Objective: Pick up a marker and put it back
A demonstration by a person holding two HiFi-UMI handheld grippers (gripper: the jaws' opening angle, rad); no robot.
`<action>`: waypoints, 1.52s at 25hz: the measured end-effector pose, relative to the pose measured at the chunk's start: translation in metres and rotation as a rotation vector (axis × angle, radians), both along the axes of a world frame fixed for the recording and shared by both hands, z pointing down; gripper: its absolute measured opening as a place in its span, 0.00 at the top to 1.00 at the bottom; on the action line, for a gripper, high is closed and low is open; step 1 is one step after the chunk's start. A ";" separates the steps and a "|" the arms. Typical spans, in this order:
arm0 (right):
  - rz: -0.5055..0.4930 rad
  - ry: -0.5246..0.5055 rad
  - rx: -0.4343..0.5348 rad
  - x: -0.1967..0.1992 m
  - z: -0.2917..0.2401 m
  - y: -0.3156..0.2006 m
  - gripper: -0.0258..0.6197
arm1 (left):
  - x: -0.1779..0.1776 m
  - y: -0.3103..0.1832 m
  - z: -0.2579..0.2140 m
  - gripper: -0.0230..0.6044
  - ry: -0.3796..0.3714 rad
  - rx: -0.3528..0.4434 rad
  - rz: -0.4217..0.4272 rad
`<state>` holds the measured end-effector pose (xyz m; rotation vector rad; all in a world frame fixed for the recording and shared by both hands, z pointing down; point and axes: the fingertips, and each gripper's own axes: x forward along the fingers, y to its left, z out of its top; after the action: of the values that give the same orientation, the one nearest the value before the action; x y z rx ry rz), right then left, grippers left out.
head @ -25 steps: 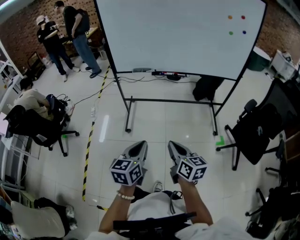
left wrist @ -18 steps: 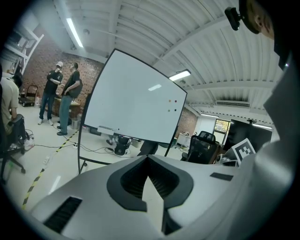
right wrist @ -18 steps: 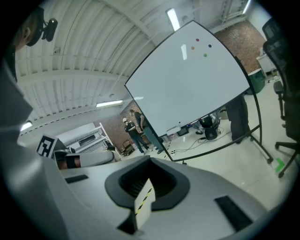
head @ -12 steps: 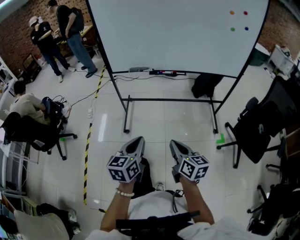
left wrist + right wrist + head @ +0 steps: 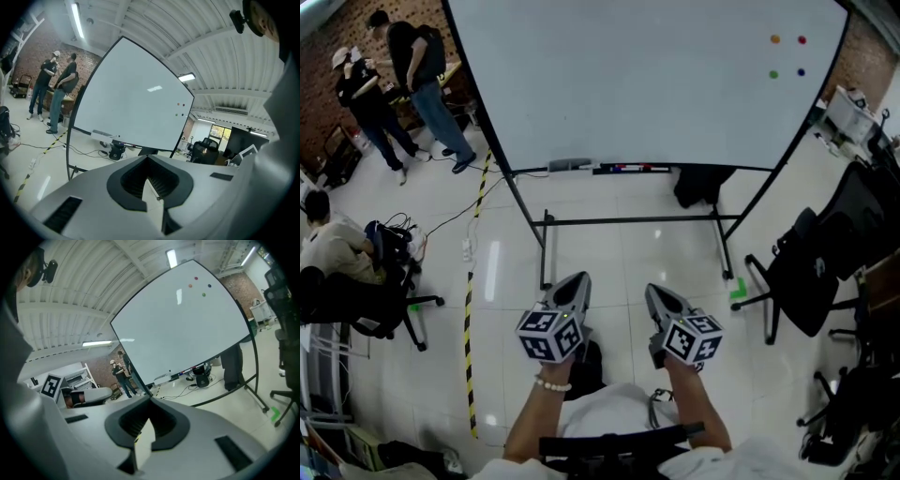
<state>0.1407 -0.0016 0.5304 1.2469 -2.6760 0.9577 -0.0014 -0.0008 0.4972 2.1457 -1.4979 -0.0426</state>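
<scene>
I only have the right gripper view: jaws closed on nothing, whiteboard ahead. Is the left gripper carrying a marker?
Observer: No. In the left gripper view the left gripper has its jaws together with nothing between them.
Operator: How close are the two grippers to the board?
Observer: Not close. The head view shows it and the right gripper held low in front of the person's body, with open floor between them and the markers on the whiteboard ledge.
Operator: Anyone near besides the two people standing?
Observer: Yes, a seated person at the far left of the head view, well off to the side of the board.
</scene>
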 end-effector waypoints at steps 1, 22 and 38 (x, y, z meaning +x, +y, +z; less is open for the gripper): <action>0.000 0.002 -0.001 -0.007 0.001 -0.011 0.95 | -0.006 -0.011 0.001 0.98 0.002 0.000 0.004; 0.041 0.034 0.028 -0.156 -0.025 -0.227 0.95 | -0.141 -0.213 -0.006 0.98 0.025 -0.024 0.076; 0.051 0.109 -0.012 -0.162 0.022 -0.342 0.72 | -0.140 -0.288 0.022 0.98 0.040 -0.082 0.081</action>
<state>-0.0217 -0.3439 0.5525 1.3309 -2.5644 0.8825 -0.1413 -0.2891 0.5189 2.1252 -1.3653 0.0045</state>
